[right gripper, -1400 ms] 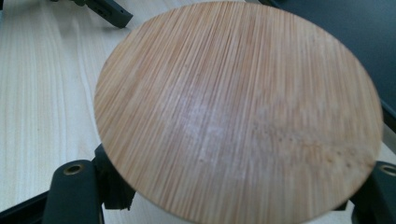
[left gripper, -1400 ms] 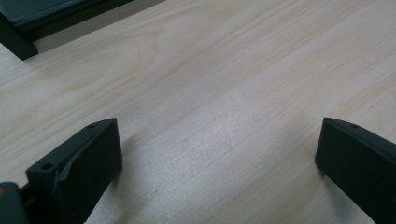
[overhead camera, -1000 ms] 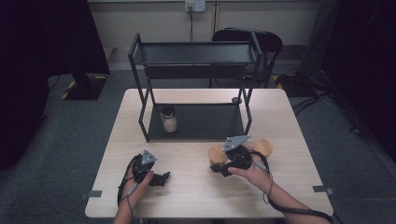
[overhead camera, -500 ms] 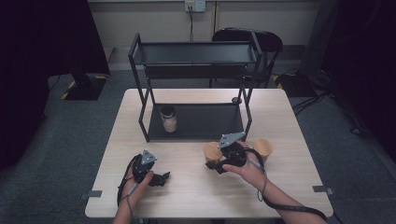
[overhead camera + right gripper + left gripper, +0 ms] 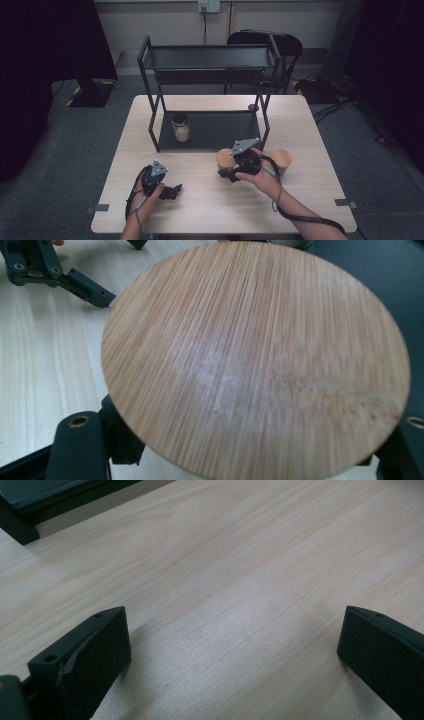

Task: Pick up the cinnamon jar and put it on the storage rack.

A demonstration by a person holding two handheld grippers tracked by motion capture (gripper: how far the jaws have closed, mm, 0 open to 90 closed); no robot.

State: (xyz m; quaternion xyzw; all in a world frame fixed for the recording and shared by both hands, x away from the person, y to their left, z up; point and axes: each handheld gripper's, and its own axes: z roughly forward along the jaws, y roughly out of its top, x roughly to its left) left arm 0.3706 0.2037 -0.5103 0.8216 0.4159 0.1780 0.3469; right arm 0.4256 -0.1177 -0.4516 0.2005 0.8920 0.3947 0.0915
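Since a sec ago the right gripper has shifted a bit left and toward the person w/ the jar in its grip; the left gripper hasn't moved. Right gripper: jaws closed about as far as they go, clamped on the jar, one jaw at each side below the bamboo lid, per the right gripper view. There the round lid sits right over the jaws and hides the jar body; whether the jar is lifted or still on the table can't be told. High view: the jar is at the gripper's tip, on its left/far side, just in front of the rack. A 2nd bamboo-lidded jar stands just right of the right hand, apart from the gripper. Left gripper: jaws wide open, nothing between them, bare tabletop in the gap in the left gripper view; it rests low on the table near the front edge, held by the left hand, tips pointing right toward the right gripper, well apart from it. In the right gripper view the left gripper shows top left, beyond the lid. A small glass jar w/ a dark lid stands on the rack's bottom shelf, beyond both grippers, nearer the left one's side. Cables trail from both grippers back along the forearms.
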